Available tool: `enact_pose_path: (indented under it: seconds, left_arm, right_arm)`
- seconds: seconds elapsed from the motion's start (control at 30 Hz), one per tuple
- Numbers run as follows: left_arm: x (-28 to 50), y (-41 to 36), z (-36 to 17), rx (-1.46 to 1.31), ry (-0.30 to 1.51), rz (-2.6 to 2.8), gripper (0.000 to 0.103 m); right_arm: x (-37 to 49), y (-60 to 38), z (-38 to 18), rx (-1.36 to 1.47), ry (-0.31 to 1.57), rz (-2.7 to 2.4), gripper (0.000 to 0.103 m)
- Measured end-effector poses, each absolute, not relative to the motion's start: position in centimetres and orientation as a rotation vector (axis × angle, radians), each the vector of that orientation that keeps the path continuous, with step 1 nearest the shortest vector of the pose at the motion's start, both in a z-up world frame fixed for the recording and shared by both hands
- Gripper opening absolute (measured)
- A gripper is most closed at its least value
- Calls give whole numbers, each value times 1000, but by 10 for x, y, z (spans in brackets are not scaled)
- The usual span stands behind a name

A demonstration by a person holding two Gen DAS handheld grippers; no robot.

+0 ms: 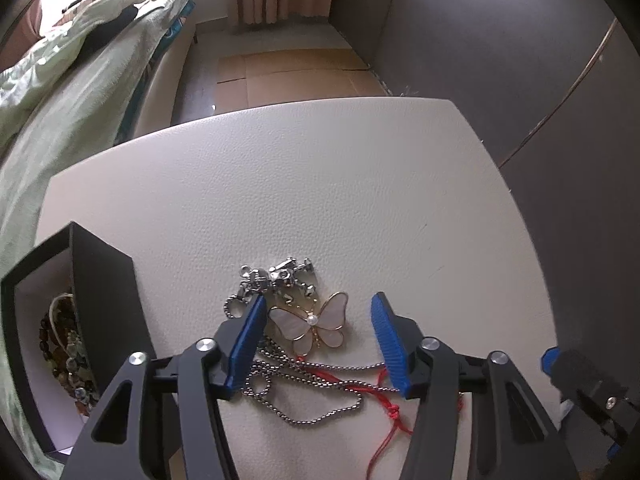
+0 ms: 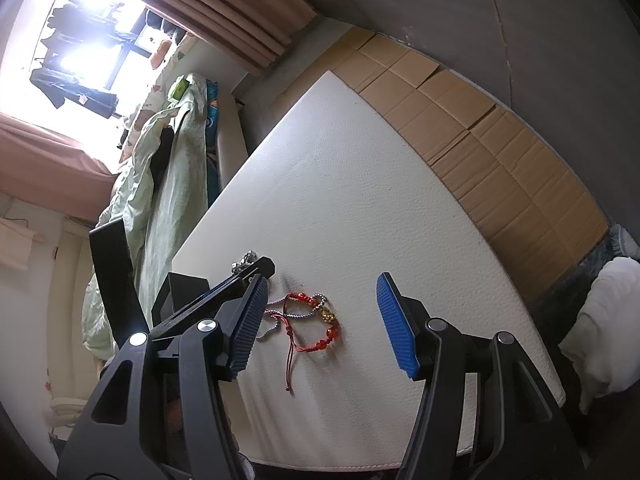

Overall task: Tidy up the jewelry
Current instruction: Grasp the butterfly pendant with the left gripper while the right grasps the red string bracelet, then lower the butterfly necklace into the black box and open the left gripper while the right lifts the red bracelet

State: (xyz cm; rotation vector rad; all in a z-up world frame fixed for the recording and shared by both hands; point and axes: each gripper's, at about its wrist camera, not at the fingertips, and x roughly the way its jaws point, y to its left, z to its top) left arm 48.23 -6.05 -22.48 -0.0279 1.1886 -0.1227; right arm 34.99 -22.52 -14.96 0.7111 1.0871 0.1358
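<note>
Hovering wide open & empty, left gripper [image 1: 318,344] straddles butterfly pendant [image 1: 316,322] near table [image 1: 320,184] near edge (light, fragile shell; chains slippery, tangled); pinch wings' rim. Right gripper [image 2: 322,328] open, empty.

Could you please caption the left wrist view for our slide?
Open left gripper hovers over butterfly pendant and tangled chains, beside black box.

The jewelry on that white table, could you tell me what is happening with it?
A person holds two grippers over a tangle of jewelry on the white table. The left gripper, open, hovers around the butterfly pendant and ball chain. The right gripper, also open, hangs above the red bead bracelet. A black box beside the pile already holds beaded pieces. Nothing is gripped yet.
</note>
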Motion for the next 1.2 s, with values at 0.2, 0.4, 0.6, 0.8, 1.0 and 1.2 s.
enact_pose_path:
  seconds: [0.2, 0.4, 0.6, 0.8, 1.0, 1.2]
  left_arm:
    - [484, -58, -224, -20, 1194, -111, 37]
    - [477, -45, -206, -107, 1155, -164, 37]
    - [464, -23, -185, -193, 1101, -190, 37]
    - [452, -2, -167, -260, 1050, -206, 37]
    - [439, 11, -161, -294, 1028, -211, 37]
    - [430, 28, -158, -341, 1008, -200, 37]
  right_arm:
    - [351, -221, -152, 680, 1111, 122, 58]
    - [355, -208, -160, 612, 1173, 131, 40]
    - [363, -186, -172, 484, 1246, 151, 26]
    - [364, -161, -175, 360, 1264, 155, 26]
    - [367, -138, -180, 209, 1280, 125, 21]
    - [366, -129, -182, 116, 1268, 80, 8]
